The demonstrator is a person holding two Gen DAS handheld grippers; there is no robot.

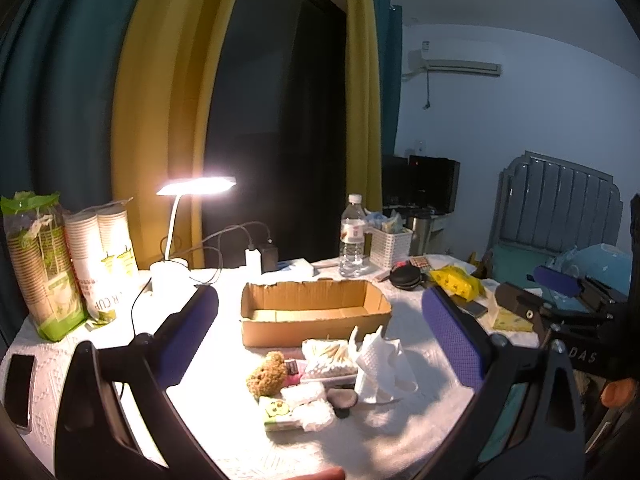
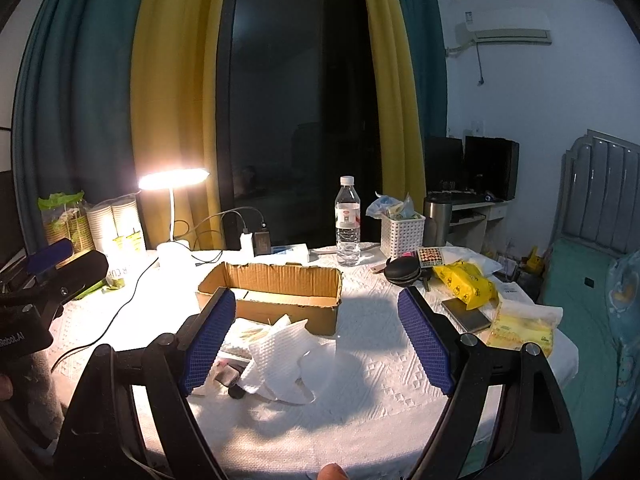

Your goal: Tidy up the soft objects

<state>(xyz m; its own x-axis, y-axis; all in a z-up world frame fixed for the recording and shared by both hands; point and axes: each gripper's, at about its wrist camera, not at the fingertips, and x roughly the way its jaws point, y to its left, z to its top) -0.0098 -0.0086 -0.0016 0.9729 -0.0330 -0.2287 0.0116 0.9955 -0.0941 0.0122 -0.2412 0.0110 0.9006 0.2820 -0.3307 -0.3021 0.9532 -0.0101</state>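
Note:
A pile of small things lies on the white tablecloth in front of an open cardboard box (image 1: 314,312) (image 2: 276,294). In it are a small brown teddy bear (image 1: 267,374), a bag of cotton swabs (image 1: 326,358), crumpled white tissue paper (image 1: 380,368) (image 2: 280,360), a green tissue pack (image 1: 278,414) and white cotton pads (image 1: 310,404). My left gripper (image 1: 320,336) is open above the pile, holding nothing. My right gripper (image 2: 316,340) is open over the tissue paper, holding nothing; its left finger hides most of the pile.
A lit desk lamp (image 1: 192,216), paper cup sleeves (image 1: 100,264), a water bottle (image 2: 347,222), a white basket (image 2: 402,234), a black pouch (image 2: 404,270), yellow packs (image 2: 466,282) and a phone (image 1: 20,388) crowd the table. A bed (image 2: 588,292) stands at the right.

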